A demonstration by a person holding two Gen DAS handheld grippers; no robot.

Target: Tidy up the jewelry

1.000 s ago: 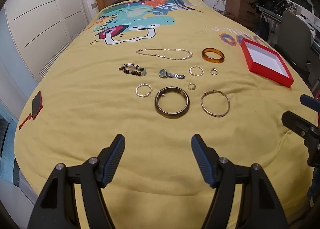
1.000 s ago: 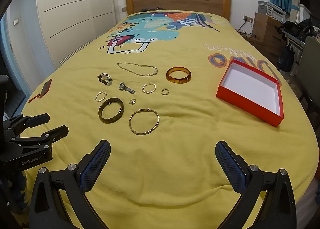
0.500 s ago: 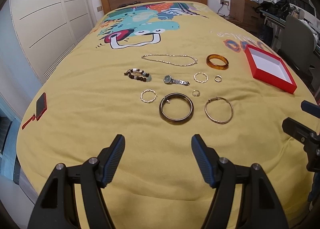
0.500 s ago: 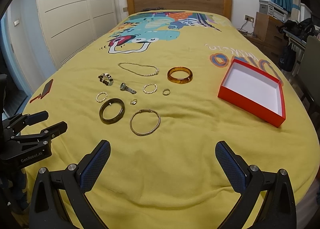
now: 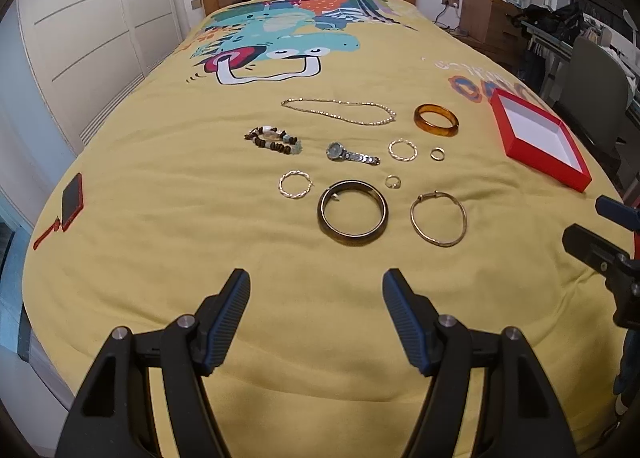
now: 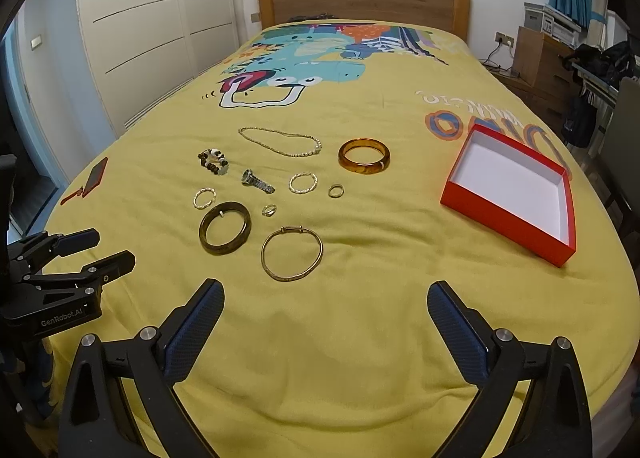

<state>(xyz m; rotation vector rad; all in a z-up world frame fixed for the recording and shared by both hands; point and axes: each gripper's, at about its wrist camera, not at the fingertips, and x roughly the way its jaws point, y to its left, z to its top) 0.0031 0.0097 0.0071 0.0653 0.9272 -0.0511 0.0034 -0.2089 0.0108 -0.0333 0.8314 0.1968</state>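
Jewelry lies spread mid-bed on the yellow bedspread (image 6: 360,318): a necklace (image 6: 280,142) stretched crosswise, long axis 9 to 3 o'clock; a watch (image 6: 257,181) lying aslant, face toward 10 o'clock; a dark bangle (image 6: 225,233), gold bangle (image 6: 292,254) and amber bangle (image 6: 363,156) flat. Small rings (image 6: 336,191) are hard to make out. At 2 o'clock sits a red box (image 6: 508,218), white-lined. Left gripper (image 5: 316,290) hovers nearside, jaws apart, holding nothing; right gripper (image 6: 324,300) gapes wider, also holding nothing. Both handles are cut off below.
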